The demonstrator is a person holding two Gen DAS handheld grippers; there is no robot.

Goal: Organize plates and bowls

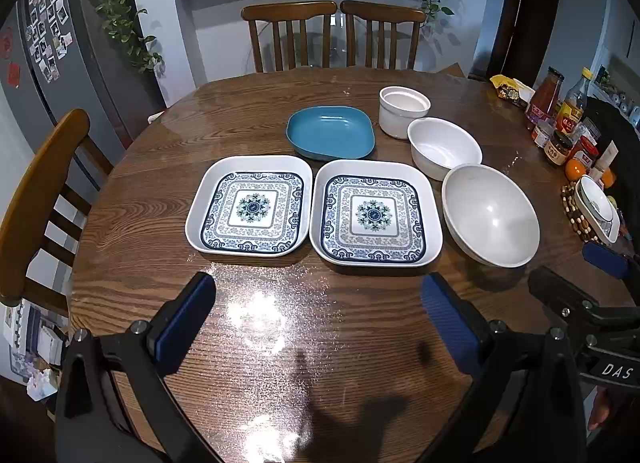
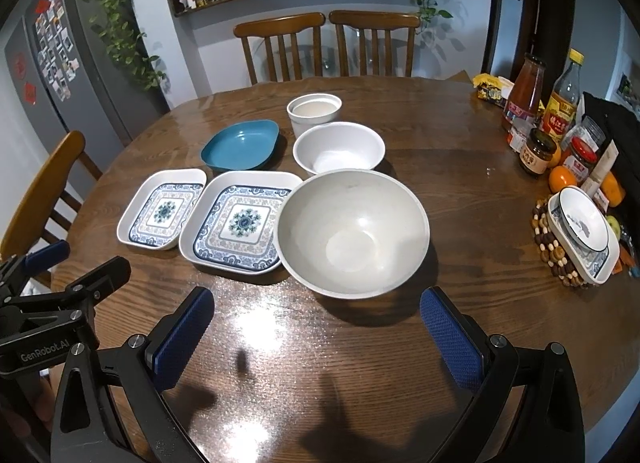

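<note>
Left gripper (image 1: 316,323) and right gripper (image 2: 316,327) both spread wide, empty, above near table edge (image 1: 280,343). Two patterned square plates (image 1: 250,205) touching, mid-table.

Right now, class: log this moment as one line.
left gripper open | right gripper open | patterned plates side by side | large bowl untouched

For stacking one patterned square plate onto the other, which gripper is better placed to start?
Left, probably. The left gripper, open and empty, faces the two patterned plates head-on. The right gripper, also open, faces the large white bowl, with the plates off to its left.
</note>
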